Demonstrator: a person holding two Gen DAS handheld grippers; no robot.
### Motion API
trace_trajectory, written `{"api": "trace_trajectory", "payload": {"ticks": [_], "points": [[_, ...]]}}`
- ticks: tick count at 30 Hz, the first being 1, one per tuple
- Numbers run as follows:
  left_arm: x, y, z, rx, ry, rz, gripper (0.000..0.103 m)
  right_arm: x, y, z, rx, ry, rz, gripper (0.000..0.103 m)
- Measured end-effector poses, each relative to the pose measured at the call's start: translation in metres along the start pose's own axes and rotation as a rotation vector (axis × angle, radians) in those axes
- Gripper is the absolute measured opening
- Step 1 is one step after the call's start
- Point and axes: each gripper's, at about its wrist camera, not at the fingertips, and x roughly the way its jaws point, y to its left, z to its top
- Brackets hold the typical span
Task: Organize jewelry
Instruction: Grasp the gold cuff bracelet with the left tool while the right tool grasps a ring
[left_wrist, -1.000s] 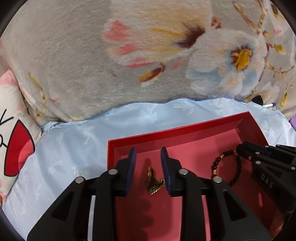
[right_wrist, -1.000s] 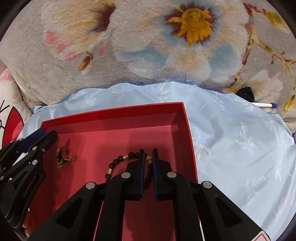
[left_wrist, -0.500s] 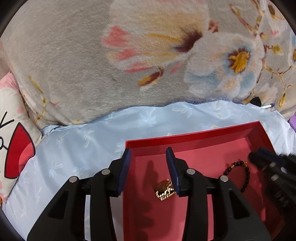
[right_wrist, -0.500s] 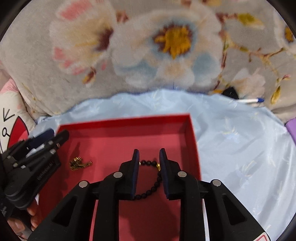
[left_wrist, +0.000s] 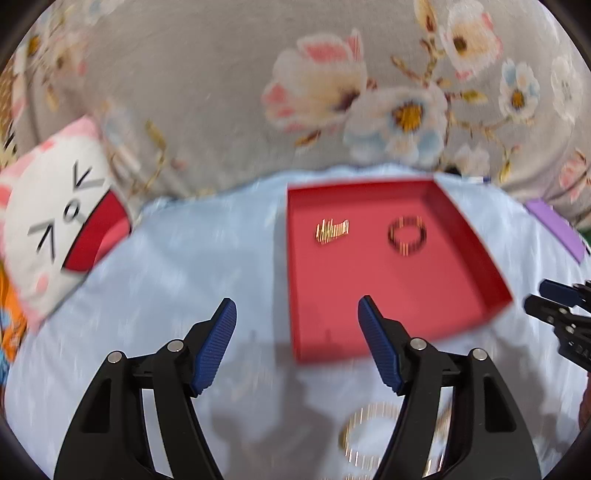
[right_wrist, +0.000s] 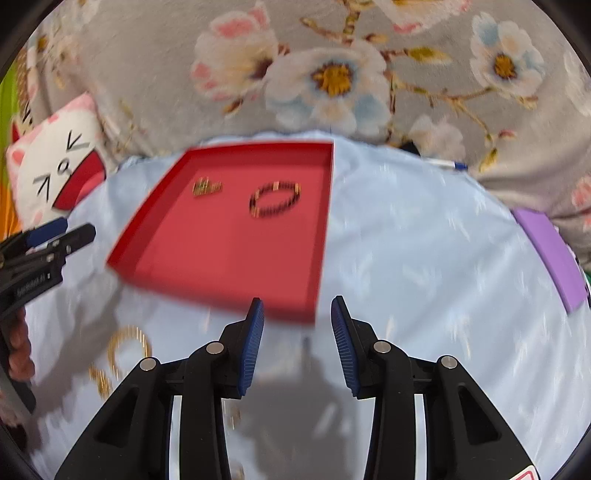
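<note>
two pieces lay in the red tray (left_wrist: 461, 295): one gold chain piece (left_wrist: 332, 231), its long axis running across the tray, and just beside it one black bead bracelet (left_wrist: 407, 235) lying flat as a ring. outside, on the light blue bed sheet (right_wrist: 424, 258), one gold bangle (right_wrist: 129, 347) lay blurred. the left tool (left_wrist: 296, 317) and right tool (right_wrist: 296, 316) had just been opening, both released, nothing between them.

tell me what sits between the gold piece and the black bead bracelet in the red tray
Nothing: between the gold piece and the black bead bracelet there is only bare floor of the red tray. Both wrist views show it, though blurred.
</note>
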Motion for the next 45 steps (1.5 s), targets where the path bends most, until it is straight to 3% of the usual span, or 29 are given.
{"api": "trace_trajectory", "payload": {"ticks": [5, 9, 12, 19, 23, 32, 40, 45], "points": [[-0.014, 0.004, -0.056, -0.036, 0.060, 0.002, 0.066, -0.019, 0.001, -0.067, -0.001, 0.032, 0.019, 0.038], [-0.027, 0.001, -0.089, -0.030, 0.059, 0.019, 0.066, -0.029, 0.009, -0.098, -0.025, 0.045, 0.063, 0.038], [-0.038, 0.000, -0.103, -0.031, 0.046, 0.013, 0.075, -0.029, 0.021, -0.115, -0.054, 0.051, 0.100, 0.038], [-0.046, -0.007, -0.115, -0.008, 0.007, -0.012, 0.075, -0.023, 0.032, -0.119, -0.100, 0.038, 0.075, 0.038], [-0.041, -0.010, -0.117, -0.005, 0.030, -0.029, 0.075, -0.017, 0.029, -0.119, -0.086, 0.058, 0.092, 0.038], [-0.036, -0.011, -0.118, -0.005, 0.056, -0.062, 0.075, -0.015, 0.031, -0.119, -0.087, 0.064, 0.103, 0.016], [-0.029, -0.015, -0.115, -0.021, 0.085, -0.101, 0.077, -0.017, 0.032, -0.119, -0.093, 0.058, 0.098, 0.014], [-0.016, -0.036, -0.101, 0.030, 0.087, -0.097, 0.082, -0.019, 0.032, -0.120, -0.082, 0.060, 0.099, 0.014]]}}
